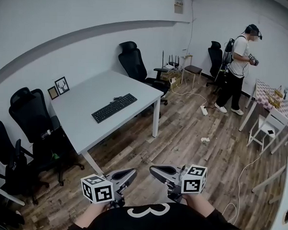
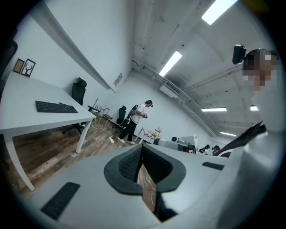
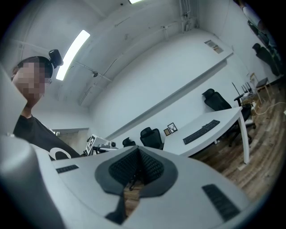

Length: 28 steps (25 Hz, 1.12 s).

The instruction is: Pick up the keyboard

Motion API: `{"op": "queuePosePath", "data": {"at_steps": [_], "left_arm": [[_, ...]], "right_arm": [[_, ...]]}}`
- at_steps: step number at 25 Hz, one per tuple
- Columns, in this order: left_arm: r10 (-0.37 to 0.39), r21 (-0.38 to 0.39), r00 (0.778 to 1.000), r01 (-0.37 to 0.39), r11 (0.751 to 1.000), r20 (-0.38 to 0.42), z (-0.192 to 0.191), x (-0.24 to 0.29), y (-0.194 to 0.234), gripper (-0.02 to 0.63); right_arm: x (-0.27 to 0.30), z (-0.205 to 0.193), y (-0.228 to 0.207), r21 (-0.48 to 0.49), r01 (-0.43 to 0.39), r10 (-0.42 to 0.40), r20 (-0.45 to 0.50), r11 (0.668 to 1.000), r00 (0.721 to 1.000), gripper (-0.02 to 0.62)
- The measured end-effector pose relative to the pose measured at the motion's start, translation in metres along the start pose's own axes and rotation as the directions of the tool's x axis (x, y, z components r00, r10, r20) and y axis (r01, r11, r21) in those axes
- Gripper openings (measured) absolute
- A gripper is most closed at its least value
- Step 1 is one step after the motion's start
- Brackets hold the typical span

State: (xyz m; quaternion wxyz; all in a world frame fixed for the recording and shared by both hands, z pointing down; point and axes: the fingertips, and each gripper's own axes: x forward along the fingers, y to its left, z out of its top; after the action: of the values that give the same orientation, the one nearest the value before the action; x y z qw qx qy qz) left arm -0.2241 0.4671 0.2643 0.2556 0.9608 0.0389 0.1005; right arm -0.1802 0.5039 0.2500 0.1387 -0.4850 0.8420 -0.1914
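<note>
A black keyboard point(image 1: 114, 107) lies on a white table point(image 1: 85, 97) across the room, far from both grippers. It also shows as the keyboard point(image 2: 56, 107) in the left gripper view and the keyboard point(image 3: 201, 132) in the right gripper view. Close to my chest, over the wooden floor, my left gripper point(image 1: 131, 173) and right gripper point(image 1: 154, 170) point toward each other. The jaws of the left gripper point(image 2: 142, 148) are shut with nothing between them. So are those of the right gripper point(image 3: 138, 153).
Black office chairs point(image 1: 135, 64) stand behind and left of the table, and two picture frames point(image 1: 59, 87) sit at its far edge. A person point(image 1: 237, 68) stands at the far right by a checked-cloth table point(image 1: 273, 101). A power strip point(image 1: 204, 110) and cables lie on the floor.
</note>
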Motion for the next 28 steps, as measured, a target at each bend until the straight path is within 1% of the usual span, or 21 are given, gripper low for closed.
{"op": "queuePosePath", "data": {"at_steps": [2,5,7,10,13,15,20,24,28], "left_arm": [[-0.029,-0.002,0.999,0.029,1.0,-0.032,-0.006,0.008,-0.008,0.012],[-0.046,-0.017,0.999,0.045,0.999,-0.029,-0.005,0.015,-0.01,0.012],[-0.041,-0.035,0.999,0.04,0.999,-0.029,-0.004,0.017,-0.004,0.012],[-0.03,-0.04,0.998,0.029,0.999,-0.047,-0.008,0.021,0.006,0.012],[-0.058,-0.088,0.998,0.056,0.995,-0.028,-0.002,0.026,0.022,0.012],[-0.066,-0.118,0.998,0.064,0.991,-0.014,0.006,0.031,0.04,0.012],[-0.046,-0.142,0.999,0.043,0.989,-0.019,0.03,0.054,0.098,0.012],[-0.032,-0.182,0.999,0.025,0.983,-0.038,0.054,0.076,0.153,0.012],[-0.007,-0.204,0.999,-0.004,0.979,-0.053,0.083,0.093,0.216,0.012]], "right_arm": [[-0.009,0.001,-0.005,0.011,0.013,-0.013,0.014,1.0,1.0,0.008],[-0.014,0.004,-0.013,0.022,0.017,-0.017,0.03,1.0,0.999,0.008],[-0.012,0.004,-0.018,0.033,0.011,-0.012,0.031,0.999,0.999,0.008],[-0.007,-0.001,-0.028,0.058,0.005,-0.006,0.016,0.998,1.0,0.008],[0.005,-0.003,-0.046,0.078,0.009,-0.009,-0.002,0.997,1.0,0.008],[0.017,0.0,-0.062,0.091,0.014,-0.013,-0.007,0.996,1.0,0.008],[0.048,0.01,-0.117,0.129,0.032,-0.029,-0.027,0.991,0.999,0.008],[0.084,0.026,-0.17,0.175,0.037,-0.032,-0.032,0.984,0.999,0.008],[0.127,0.041,-0.224,0.211,0.034,-0.025,-0.043,0.977,0.999,0.008]]}}
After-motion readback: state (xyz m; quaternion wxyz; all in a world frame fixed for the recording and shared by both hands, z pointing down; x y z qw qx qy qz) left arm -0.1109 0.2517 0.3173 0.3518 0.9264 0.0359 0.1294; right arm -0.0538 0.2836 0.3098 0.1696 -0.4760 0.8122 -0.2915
